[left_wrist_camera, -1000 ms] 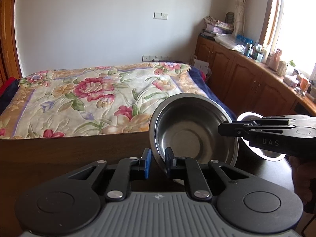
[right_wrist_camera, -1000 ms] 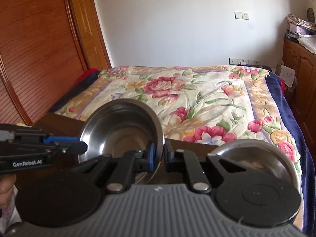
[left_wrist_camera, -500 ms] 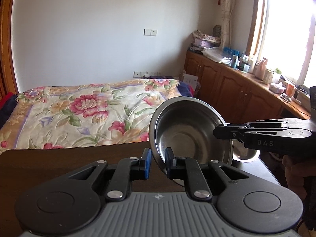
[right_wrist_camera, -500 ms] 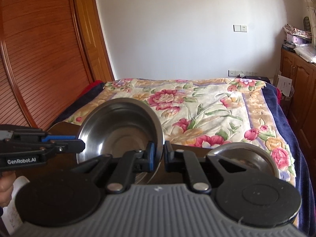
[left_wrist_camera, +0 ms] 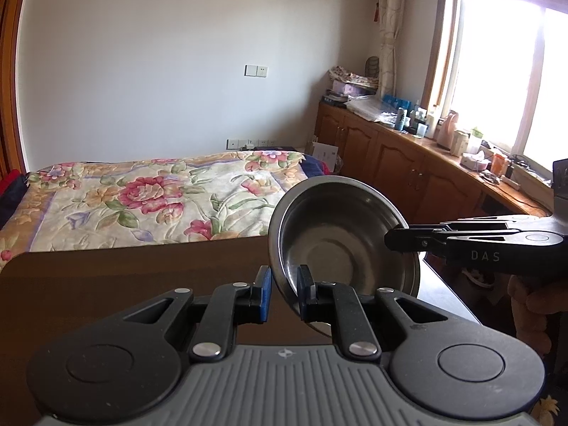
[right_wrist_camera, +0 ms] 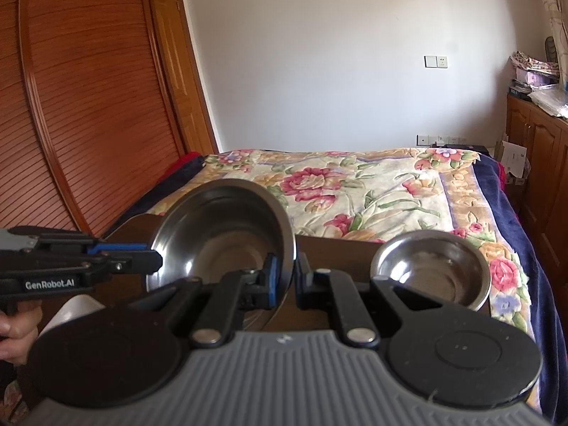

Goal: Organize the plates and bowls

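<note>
A steel bowl (left_wrist_camera: pixel 340 248) hangs tilted above the dark wooden table (left_wrist_camera: pixel 124 277), held from both sides. My left gripper (left_wrist_camera: pixel 284 284) is shut on its near-left rim, the wall between the blue pad and the black one. My right gripper (left_wrist_camera: pixel 394 239) comes in from the right and clamps the opposite rim. In the right wrist view the same bowl (right_wrist_camera: pixel 220 234) sits in my right gripper (right_wrist_camera: pixel 287 273), with the left gripper (right_wrist_camera: pixel 156 261) pinching its left edge. A second steel bowl (right_wrist_camera: pixel 431 269) stands upright on the table (right_wrist_camera: pixel 337 248) at the right.
A white dish-like object (right_wrist_camera: pixel 76 307) shows partly at the lower left, under the left gripper. Beyond the table's far edge lies a bed with a floral cover (left_wrist_camera: pixel 149 195). Wooden cabinets (left_wrist_camera: pixel 408 167) with clutter run under the window on the right; a wooden wardrobe (right_wrist_camera: pixel 88 106) stands left.
Both grippers have risen together with the bowl between them, and the views now look higher into the room. The second bowl stays on the table, now lower than the held one.
</note>
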Tool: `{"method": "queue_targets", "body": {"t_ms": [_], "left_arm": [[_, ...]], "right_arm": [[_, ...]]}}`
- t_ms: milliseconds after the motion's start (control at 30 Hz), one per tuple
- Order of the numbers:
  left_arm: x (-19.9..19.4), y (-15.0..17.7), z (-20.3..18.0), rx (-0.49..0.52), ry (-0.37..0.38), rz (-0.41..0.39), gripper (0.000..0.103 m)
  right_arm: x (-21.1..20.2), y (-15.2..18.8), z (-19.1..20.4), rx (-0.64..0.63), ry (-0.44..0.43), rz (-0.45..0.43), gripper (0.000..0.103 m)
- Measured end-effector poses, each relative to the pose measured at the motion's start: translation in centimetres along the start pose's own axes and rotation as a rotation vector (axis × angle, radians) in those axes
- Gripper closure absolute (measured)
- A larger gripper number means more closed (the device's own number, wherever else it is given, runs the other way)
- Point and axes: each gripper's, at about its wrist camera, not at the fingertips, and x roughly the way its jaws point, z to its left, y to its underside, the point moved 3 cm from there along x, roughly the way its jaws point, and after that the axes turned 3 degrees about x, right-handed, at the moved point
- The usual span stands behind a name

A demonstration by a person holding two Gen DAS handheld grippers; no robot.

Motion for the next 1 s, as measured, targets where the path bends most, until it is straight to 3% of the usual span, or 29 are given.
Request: {"method": "queue_targets", "body": {"t_ms": [400,733,1000], "left_arm": [[-3.0,4.3,-1.4,0.017,0.005,-0.019,0.06],[-4.5,7.7,-2.1,0.001,0.031,0.018,0.06],[-4.2,8.4,-2.0,0.019,0.031,0.051,0.06]], "right_arm": [[-2.4,4.3,0.7,0.041,-0.036,0.028,0.091],[-3.9,7.1,1.4,0.042,-0.033,0.046,0.091],[-4.0,8.2,2.2,0.014,-0.023,0.06,0.091]]}}
